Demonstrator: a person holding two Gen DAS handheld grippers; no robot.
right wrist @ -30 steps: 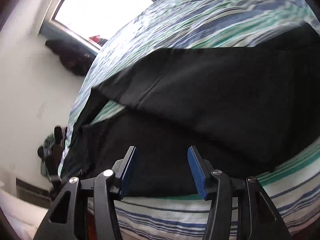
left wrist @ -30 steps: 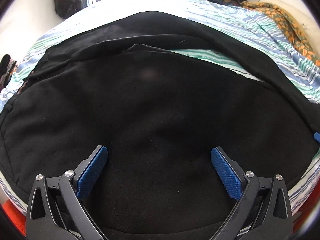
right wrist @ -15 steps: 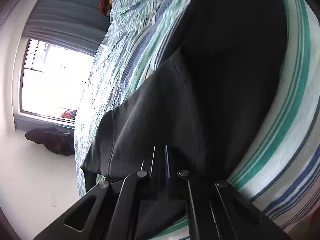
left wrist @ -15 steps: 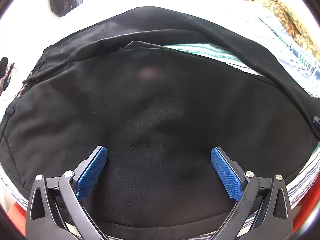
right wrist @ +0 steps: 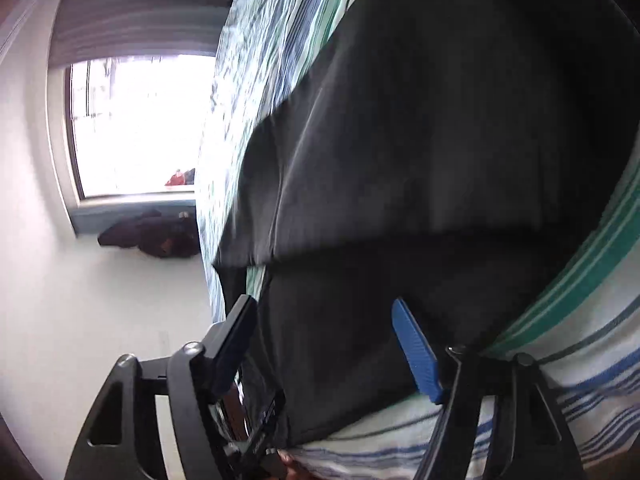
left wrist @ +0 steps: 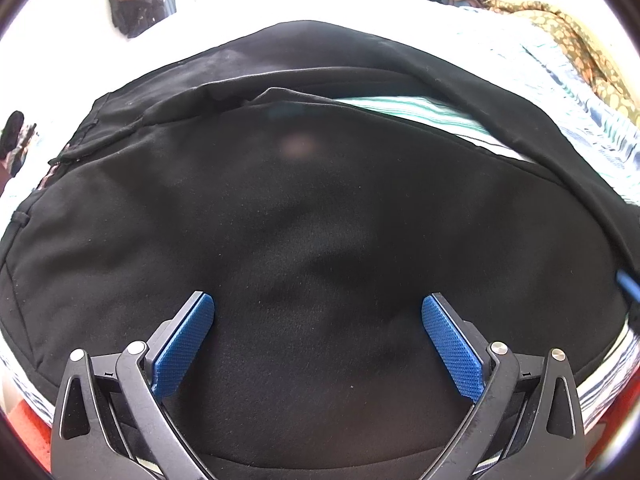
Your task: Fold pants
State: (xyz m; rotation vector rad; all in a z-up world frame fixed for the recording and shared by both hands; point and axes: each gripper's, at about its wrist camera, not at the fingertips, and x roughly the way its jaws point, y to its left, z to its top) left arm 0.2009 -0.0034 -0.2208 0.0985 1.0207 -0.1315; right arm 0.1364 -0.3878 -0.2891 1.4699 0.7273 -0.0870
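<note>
I see a bed (right wrist: 256, 80) with a striped cover in blue, green and white. Bright light comes through a big window (right wrist: 140, 124). A grey curtain (right wrist: 136, 24) hangs beside it. The walls (right wrist: 80, 320) are white.

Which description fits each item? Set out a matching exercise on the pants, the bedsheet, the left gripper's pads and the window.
Items:
1. pants
2. bedsheet
3. left gripper pads
4. window

Descriptions:
A. blue, textured
B. bright, beyond the bed
C. black, spread on the bed
D. white with green and blue stripes

Pairs: 1-C, 2-D, 3-A, 4-B
</note>
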